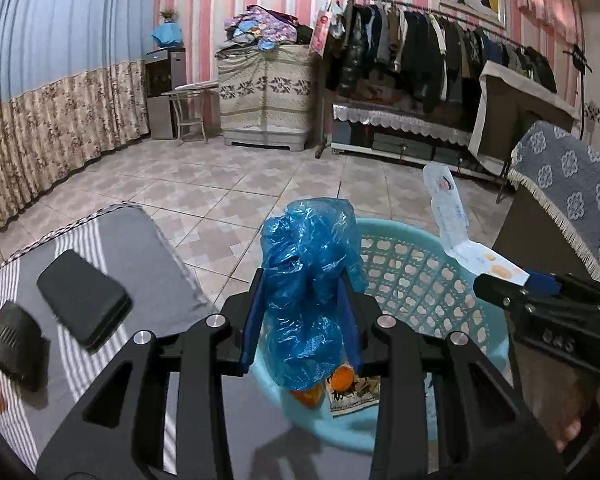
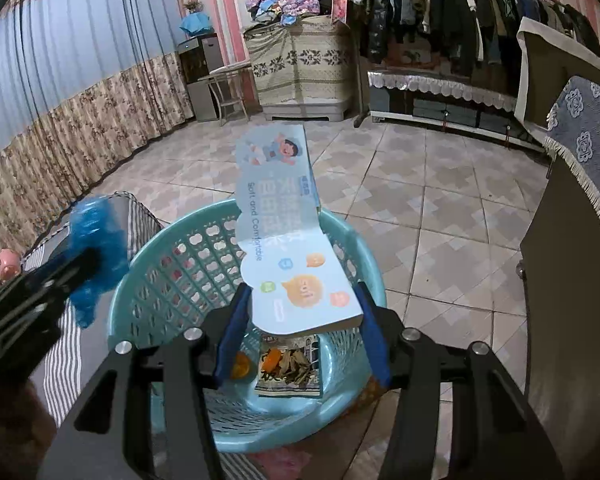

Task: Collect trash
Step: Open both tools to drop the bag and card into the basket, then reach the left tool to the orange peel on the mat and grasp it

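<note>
My left gripper is shut on a crumpled blue plastic bag and holds it over the near rim of a light blue plastic basket. My right gripper is shut on a flattened pale blue cardboard box and holds it above the same basket. The box also shows in the left wrist view, and the bag shows in the right wrist view. In the basket lie orange peel and a printed snack packet.
A grey striped cloth covers the table at left, with a black case and a dark device on it. A cabinet with a blue patterned cover stands at right. Tiled floor lies beyond, with a clothes rack behind.
</note>
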Available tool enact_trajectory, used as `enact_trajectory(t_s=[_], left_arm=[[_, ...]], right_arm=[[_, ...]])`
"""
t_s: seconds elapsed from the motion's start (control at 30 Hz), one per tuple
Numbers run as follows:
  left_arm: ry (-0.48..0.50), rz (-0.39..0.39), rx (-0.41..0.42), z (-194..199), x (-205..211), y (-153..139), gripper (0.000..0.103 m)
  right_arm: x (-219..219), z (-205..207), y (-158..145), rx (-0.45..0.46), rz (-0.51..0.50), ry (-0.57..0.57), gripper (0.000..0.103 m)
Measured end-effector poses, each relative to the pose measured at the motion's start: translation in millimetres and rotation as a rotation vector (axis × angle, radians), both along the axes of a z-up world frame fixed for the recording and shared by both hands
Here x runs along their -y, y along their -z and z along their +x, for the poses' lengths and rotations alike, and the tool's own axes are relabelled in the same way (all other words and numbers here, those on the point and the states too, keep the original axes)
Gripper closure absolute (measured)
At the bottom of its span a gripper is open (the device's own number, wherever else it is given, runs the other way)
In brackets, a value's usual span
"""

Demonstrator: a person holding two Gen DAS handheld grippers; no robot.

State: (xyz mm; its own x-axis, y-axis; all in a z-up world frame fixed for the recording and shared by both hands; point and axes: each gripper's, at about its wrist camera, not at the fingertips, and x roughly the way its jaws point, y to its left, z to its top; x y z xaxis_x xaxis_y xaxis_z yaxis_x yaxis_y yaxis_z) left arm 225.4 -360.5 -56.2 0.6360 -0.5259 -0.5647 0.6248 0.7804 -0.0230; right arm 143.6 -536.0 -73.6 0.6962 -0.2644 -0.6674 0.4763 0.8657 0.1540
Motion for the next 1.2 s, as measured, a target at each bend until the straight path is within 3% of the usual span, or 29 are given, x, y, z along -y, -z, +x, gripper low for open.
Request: enact_trajectory(t_s=[0.03,0.2,0.47,0.77,0.83,0.87,1.2], left_arm=[[-0.001,0.004,-0.004,2,4,1,0.066],[-0.032,0.004,-0.014,13,10,-1,0.034],[-0.127,-0.004,0.07,8,-25,-18,0.011],[-0.252,-0.02,0.078,7,-89,-26,0.006],[-0.278,-0.017,0.086,4,-101,-26,0.006],[-0.284,-0.019,0.082,4,-105,-27,0.006],[-0.342,-0.021,0.099,-9,-147,-34,0.006]], right_arm=[[-1,1,0,-0.002,-0.002,-0.002,0.051],[-4,3,1,-0.006,-0.005,-0.014,0.051],[-13,12,4,-0.033,-0.015,-0.04,0.051],[-30,26,10,-0.042,-0.011,-0.081,0.05],[-32,25,9,-0.02,-0.015,-0.07,0.019],[-31,24,8,-0.009,-0.021,-0.059,0.015],[-22,17,2,0.048,0.01,-0.015,0.008]])
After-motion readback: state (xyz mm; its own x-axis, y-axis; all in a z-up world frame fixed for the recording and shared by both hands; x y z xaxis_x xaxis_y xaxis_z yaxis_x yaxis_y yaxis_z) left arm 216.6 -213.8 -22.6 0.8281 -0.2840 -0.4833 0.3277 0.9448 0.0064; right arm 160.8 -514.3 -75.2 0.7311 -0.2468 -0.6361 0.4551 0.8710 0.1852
